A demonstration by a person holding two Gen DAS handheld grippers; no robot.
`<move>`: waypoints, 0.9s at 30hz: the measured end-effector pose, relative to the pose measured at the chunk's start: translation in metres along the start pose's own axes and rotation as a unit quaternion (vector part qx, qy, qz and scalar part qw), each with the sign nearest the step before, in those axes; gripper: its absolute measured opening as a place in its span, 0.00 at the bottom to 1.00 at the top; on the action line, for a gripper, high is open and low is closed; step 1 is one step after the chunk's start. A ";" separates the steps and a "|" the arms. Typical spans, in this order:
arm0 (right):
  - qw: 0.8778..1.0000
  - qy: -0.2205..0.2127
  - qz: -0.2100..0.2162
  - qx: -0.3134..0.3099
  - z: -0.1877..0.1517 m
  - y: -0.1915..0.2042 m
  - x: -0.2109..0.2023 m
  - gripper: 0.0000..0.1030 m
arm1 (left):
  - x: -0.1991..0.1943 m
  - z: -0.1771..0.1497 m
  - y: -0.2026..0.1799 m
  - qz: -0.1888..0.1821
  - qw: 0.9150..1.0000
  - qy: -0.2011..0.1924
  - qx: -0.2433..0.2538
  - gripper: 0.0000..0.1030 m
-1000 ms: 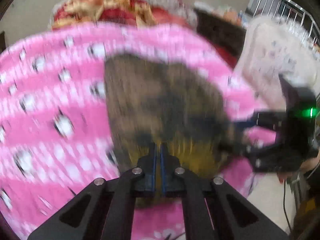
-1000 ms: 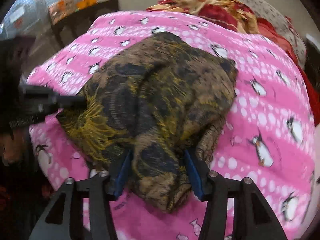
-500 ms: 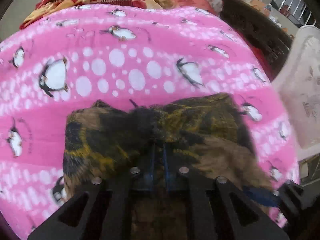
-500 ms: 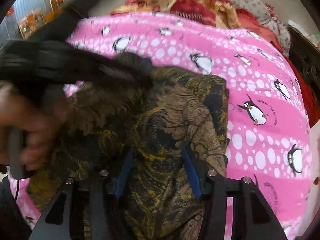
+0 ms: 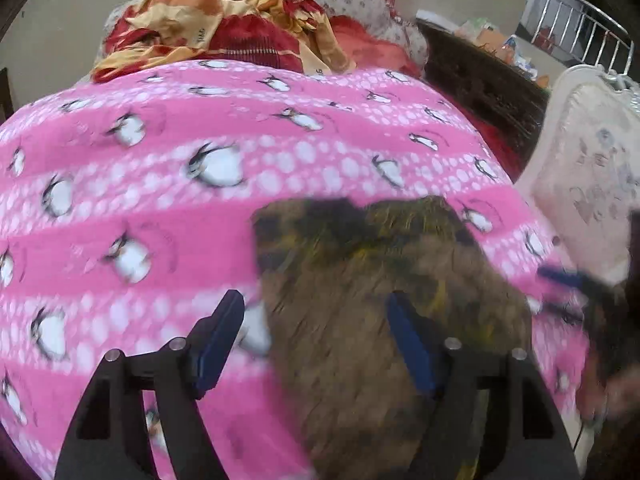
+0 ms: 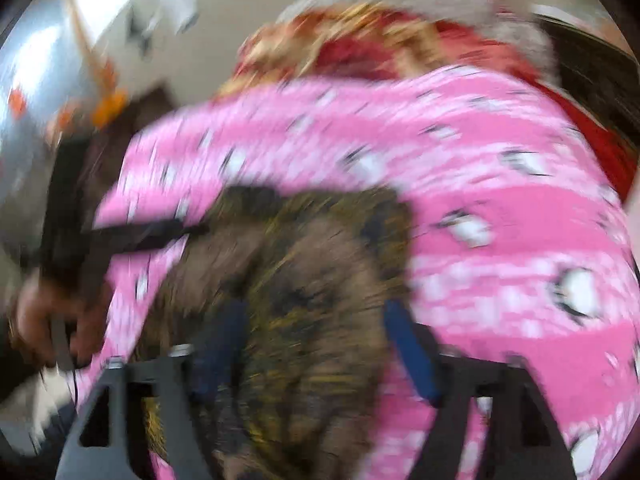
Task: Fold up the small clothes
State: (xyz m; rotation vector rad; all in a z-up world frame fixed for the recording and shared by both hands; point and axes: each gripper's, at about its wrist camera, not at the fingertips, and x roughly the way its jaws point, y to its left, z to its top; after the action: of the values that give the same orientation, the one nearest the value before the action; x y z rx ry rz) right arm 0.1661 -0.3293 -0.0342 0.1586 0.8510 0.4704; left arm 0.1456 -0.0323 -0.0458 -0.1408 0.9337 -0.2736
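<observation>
Bed covered by pink fleece blanket with white dots and penguin print [image 5: 168, 216] [image 6: 500, 208]. Brown, black and yellow patterned garment [image 5: 360, 304] [image 6: 304, 280] laid in bundle on blanket, near side, right of centre in left wrist view. Red and gold crumpled cloth [image 5: 224, 28] [image 6: 360, 40] heaped at far end.

Both my feeds are bright with soft, even daylight and no hard shadows. The right wrist view is smeared all over by motion blur; the blanket [image 6: 500, 216] print streaks. The left view is sharper far off, blurred near the cloth [image 5: 380, 280]. Fisheye bends the edges, and the corners go black.
</observation>
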 end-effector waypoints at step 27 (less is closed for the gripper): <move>0.981 0.079 0.154 0.089 -0.001 -0.046 0.093 0.30 | 0.024 -0.037 0.015 -0.099 0.992 0.027 -0.079 0.23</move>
State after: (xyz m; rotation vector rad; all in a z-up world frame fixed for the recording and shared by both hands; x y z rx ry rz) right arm 0.2331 -0.3268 -0.1137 0.4253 1.0303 0.7033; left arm 0.1323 -0.0254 -0.0898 -0.3743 0.9956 -0.3888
